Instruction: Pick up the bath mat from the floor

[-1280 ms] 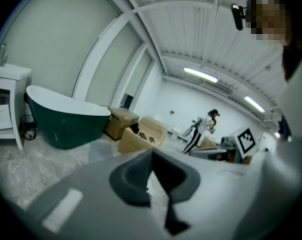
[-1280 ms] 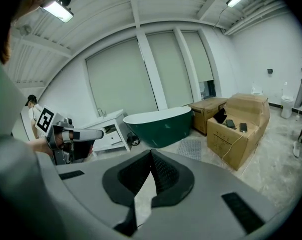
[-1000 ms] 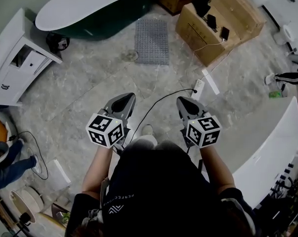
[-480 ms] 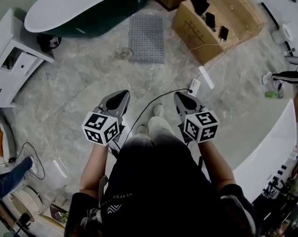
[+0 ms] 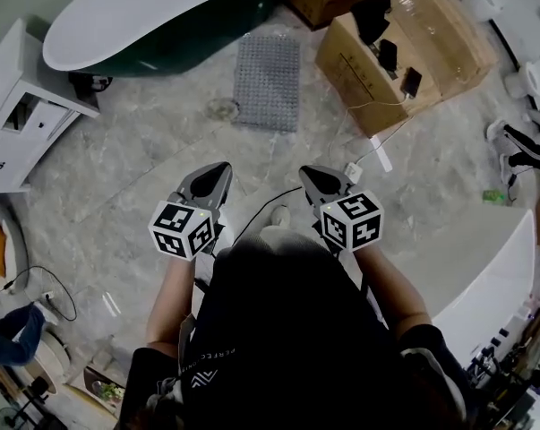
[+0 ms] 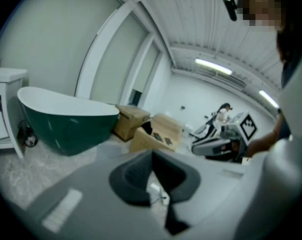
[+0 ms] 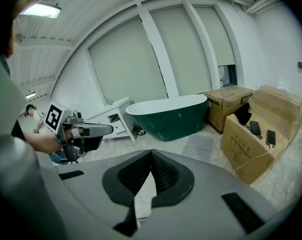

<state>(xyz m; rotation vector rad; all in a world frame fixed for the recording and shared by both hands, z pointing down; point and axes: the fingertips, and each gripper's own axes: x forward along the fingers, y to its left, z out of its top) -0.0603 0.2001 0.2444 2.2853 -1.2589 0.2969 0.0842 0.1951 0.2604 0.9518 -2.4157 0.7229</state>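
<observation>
Approach step, I judge: left tool (image 5: 218, 168) and right tool (image 5: 309, 172) are both closed and empty. The grey bath mat (image 5: 268, 70) lies well ahead of them on the floor by the bathtub (image 5: 153, 12). Next: move closer, lower, open.

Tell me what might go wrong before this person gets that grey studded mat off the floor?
The thin black cable lies across the way to the grey studded bath mat; a step forward could snag it. The mat lies flat on the marble floor, so its thin edge may be hard to pinch. The left gripper and the right gripper are both shut and far from the mat.
</observation>
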